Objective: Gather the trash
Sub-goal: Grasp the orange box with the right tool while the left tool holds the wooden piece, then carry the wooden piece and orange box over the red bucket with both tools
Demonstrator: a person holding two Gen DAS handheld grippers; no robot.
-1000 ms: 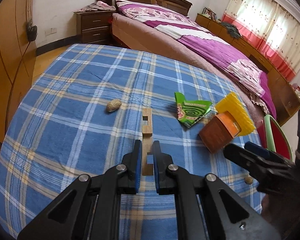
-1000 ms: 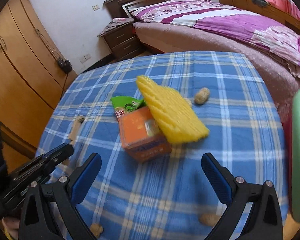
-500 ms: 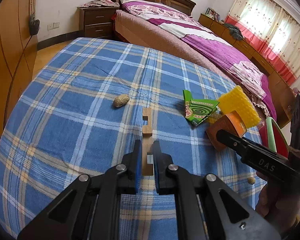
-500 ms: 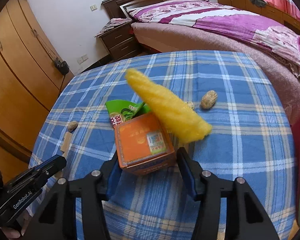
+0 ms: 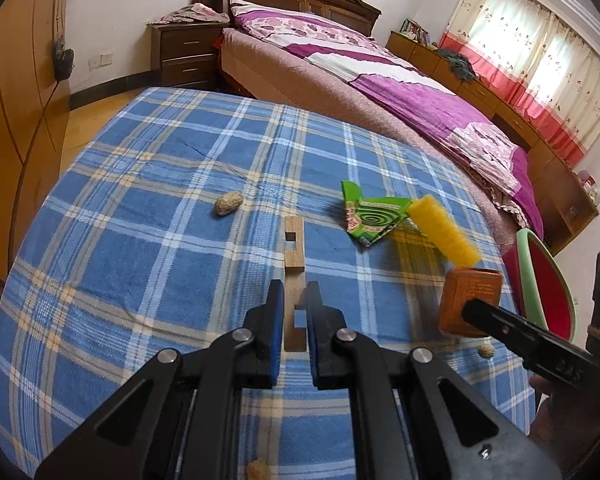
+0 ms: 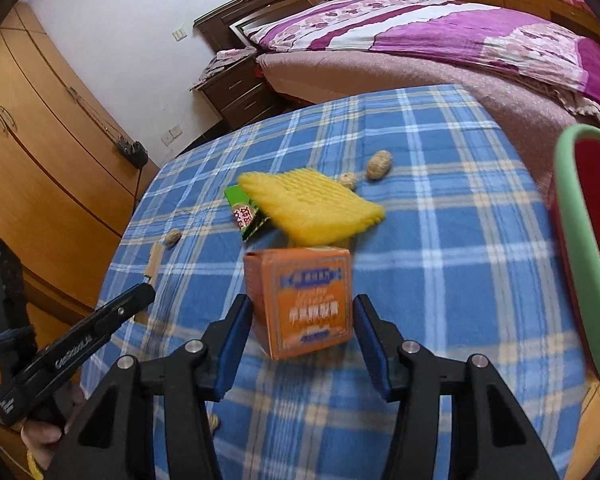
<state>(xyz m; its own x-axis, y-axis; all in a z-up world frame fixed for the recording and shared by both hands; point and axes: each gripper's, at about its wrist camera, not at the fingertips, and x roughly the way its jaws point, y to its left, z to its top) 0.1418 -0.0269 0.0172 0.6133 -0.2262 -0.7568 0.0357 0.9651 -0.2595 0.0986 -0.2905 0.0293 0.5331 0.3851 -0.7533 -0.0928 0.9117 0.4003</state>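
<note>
Orange cardboard box (image 6: 304, 300) sits between the blue pads of the right tool (image 6: 302, 338), clamped and lifted clear of the blue plaid cloth-covered surface (image 6: 440, 248). Yellow foam net sleeve (image 6: 312, 206) lies just beyond the box, overlapping a green printed wrapper (image 6: 244, 212) ahead-left of that tool. Two peanut shells (image 6: 379, 165) rest farther ahead, another (image 6: 173, 237) far left. Red bin with green rim (image 6: 580, 240) stands at the right tool's right side. Left tool (image 5: 294, 320) is clenched on a notched flat wooden strip (image 5: 293, 264), which sticks out forward past its fingertips. A peanut shell (image 5: 228, 203) lies ahead-left of the left tool; the wrapper and foam sleeve ahead-right. Purple-quilted bed (image 5: 380, 80) is beyond the surface.
</note>
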